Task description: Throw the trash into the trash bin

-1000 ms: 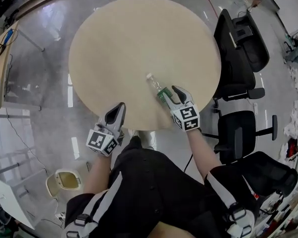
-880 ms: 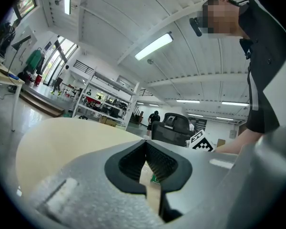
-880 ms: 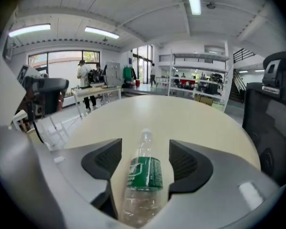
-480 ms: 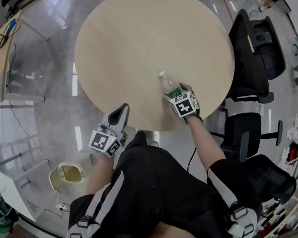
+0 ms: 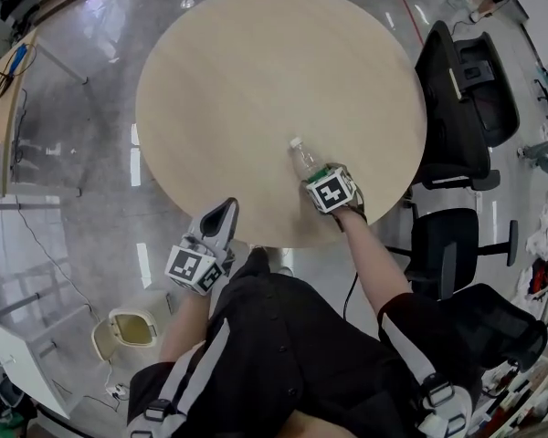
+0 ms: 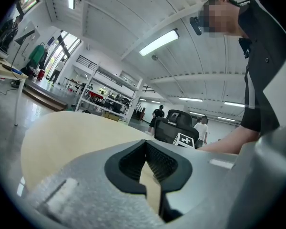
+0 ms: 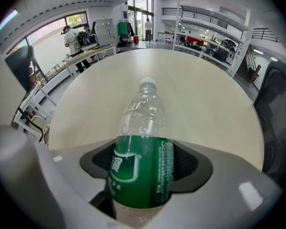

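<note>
The head camera looks steeply down on the round pale wooden table (image 5: 256, 71). Cameras on the left gripper (image 5: 223, 210) and right gripper (image 5: 318, 175) sit low behind their jaws, facing across that same tabletop, the right one close against a clear green-labelled plastic bottle (image 7: 143, 147).

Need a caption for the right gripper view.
Right gripper, jaws just closing on a green-labelled plastic bottle lying between them on the round table.

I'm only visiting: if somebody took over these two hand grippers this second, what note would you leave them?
Left gripper: shut, empty, at the near edge of the round table.
Right gripper: pointing down; its jaws have just been closing on the plastic bottle, pads against its green label.
Bin: on the floor at the person's left.
Done: bottle gripped.
Left: lift it, carry it over, drop it in.
</note>
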A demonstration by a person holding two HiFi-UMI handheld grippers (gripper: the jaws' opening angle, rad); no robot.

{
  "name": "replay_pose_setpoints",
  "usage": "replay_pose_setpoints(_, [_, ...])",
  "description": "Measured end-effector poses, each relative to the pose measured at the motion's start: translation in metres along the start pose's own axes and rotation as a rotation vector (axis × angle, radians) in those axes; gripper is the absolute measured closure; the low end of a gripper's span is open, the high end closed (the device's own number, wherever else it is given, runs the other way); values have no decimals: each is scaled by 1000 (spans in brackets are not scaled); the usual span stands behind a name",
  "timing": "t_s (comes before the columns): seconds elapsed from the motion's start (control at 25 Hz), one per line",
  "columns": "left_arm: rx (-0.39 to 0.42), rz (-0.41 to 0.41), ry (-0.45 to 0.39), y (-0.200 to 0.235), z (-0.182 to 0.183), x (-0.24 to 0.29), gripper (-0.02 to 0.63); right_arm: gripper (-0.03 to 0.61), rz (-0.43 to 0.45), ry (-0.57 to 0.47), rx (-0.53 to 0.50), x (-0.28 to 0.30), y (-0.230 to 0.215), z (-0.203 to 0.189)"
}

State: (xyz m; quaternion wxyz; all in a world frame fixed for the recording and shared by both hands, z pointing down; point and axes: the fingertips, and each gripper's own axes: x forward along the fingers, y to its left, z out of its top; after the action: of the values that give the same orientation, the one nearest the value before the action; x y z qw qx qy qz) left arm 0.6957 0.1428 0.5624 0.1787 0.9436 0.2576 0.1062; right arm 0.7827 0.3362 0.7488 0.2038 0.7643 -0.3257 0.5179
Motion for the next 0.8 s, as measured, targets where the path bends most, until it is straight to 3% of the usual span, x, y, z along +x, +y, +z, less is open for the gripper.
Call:
replay_pose_setpoints(0.36, [30, -69, -14, -26, 11, 10, 611, 251, -63, -249, 65, -60, 3, 6])
replay_pose_setpoints(0.8, [107, -206, -60, -106, 33, 23, 611, 250, -112, -622, 187, -211, 6, -19])
